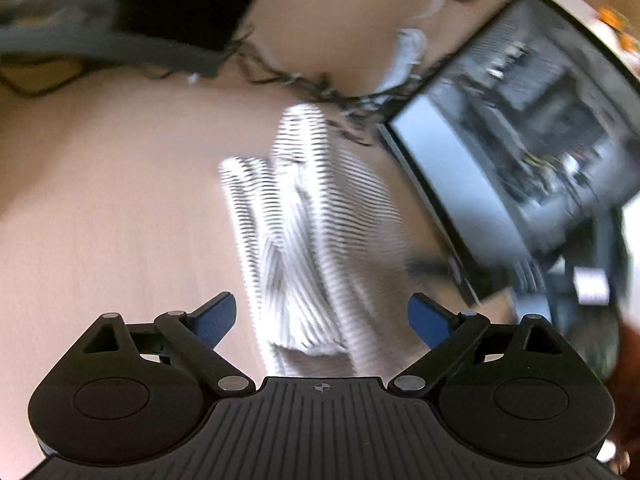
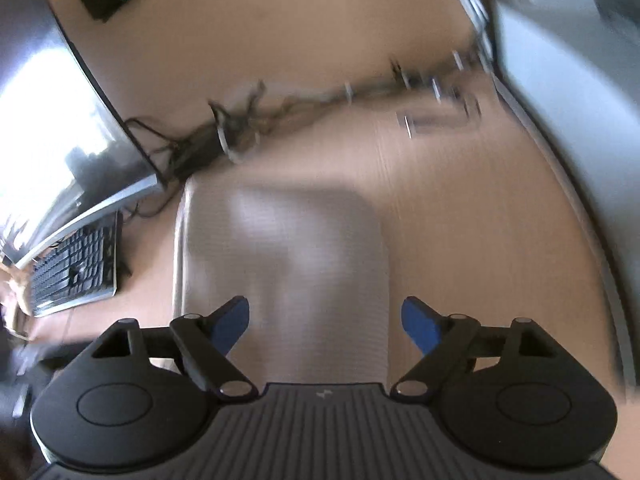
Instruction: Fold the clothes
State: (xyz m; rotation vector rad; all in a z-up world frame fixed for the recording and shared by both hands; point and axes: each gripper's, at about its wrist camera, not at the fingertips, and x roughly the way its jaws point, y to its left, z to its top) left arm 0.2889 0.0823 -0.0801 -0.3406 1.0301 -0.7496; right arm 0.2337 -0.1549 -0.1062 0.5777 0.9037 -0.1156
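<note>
Item: striped garment [image 1: 304, 236], white with fine dark stripes, lying crumpled and partly folded on my pale wooden tabletop [image 1: 112, 200]. My left tongs [image 1: 322, 320] hang above its near edge, blue pads spread wide, nothing between them. My right tongs [image 2: 325, 322] likewise spread, above the garment [image 2: 280, 264], gripping nothing. Tangle of dark cables [image 2: 224, 132] beyond the garment. Monitor [image 1: 512, 152] beside it; keyboard [image 2: 76, 268] below the monitor. Both views blurred.

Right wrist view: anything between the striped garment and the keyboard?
Only bare tabletop shows between the striped garment and the keyboard in the right wrist view; the cable tangle lies farther back.
</note>
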